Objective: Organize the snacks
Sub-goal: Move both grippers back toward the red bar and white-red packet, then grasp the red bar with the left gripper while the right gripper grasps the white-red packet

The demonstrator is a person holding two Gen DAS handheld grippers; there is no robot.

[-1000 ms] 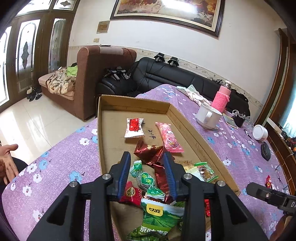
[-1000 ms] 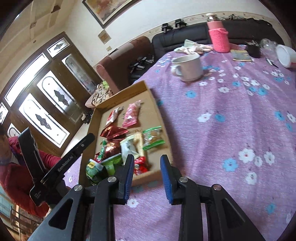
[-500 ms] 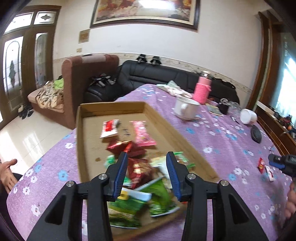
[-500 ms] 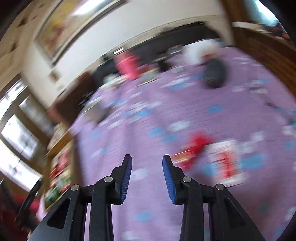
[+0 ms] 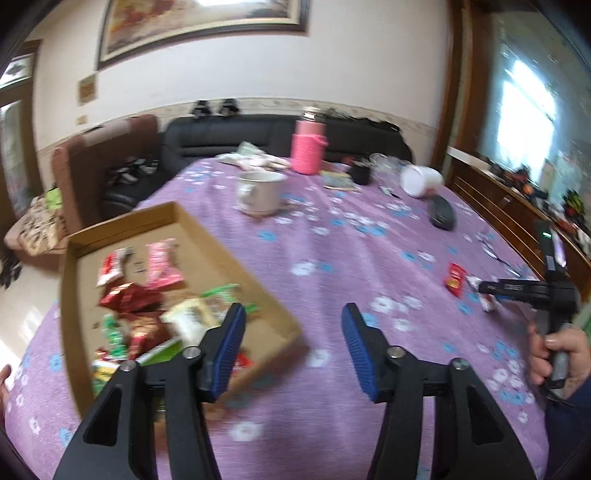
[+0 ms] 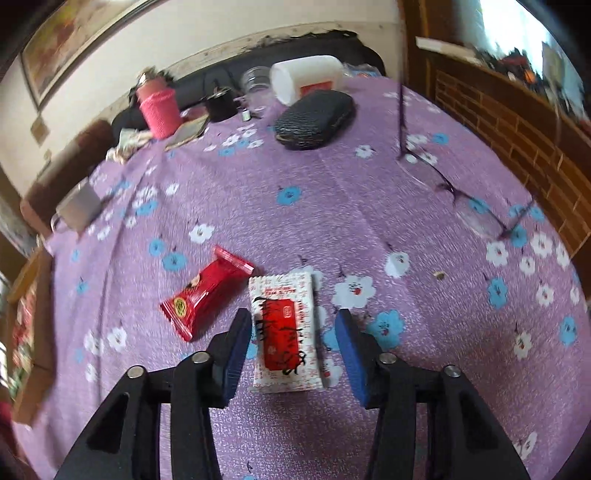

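On the table, left wrist view: purple floral cloth (image 5: 332,258); shallow brown cardboard tray (image 5: 207,236) of crinkly snack wrappers (image 5: 140,302) at left.
Room: black leather sofa (image 5: 229,136) and framed painting (image 5: 207,26) behind.
Left gripper (image 5: 291,343): blue ribbed pads apart, just been opening, nothing between, over cloth beside tray.
On the cloth, right wrist view: white-and-red flat packet (image 6: 284,328), glossy red wrapped snack (image 6: 207,291) just left.
Right gripper (image 6: 291,343): jaws just been opening, straddle white packet; contact unclear.
Far edge: oval black textured case (image 6: 314,118), pink knitted bottle (image 6: 159,110).
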